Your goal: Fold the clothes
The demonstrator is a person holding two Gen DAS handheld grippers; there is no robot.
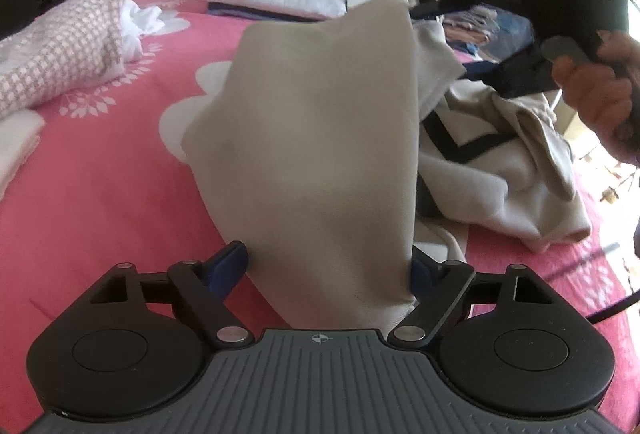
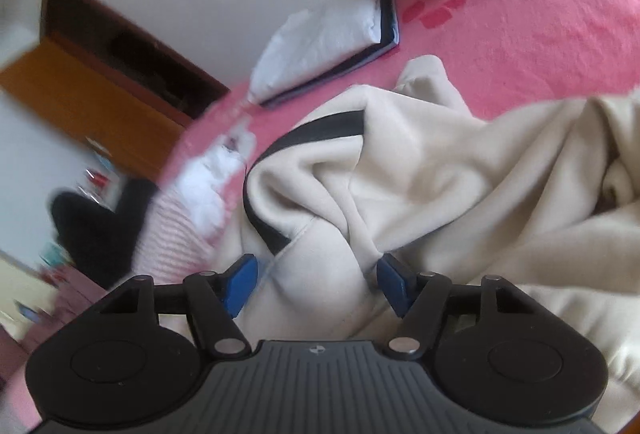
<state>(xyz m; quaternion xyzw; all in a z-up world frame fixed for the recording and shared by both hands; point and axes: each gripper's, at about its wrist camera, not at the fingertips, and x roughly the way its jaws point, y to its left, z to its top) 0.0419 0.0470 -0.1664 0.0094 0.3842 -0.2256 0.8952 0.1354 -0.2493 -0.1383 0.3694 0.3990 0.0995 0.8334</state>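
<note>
A home bedroom: a bed under a pink floral bedspread [image 1: 100, 154], stacked folded laundry [image 1: 276, 0] by a white wall, and a wooden wardrobe [image 2: 92, 90].

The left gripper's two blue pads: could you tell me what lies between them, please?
A wide fold of the beige fleece garment fills the gap between the left gripper's pads, in the left wrist view.
</note>
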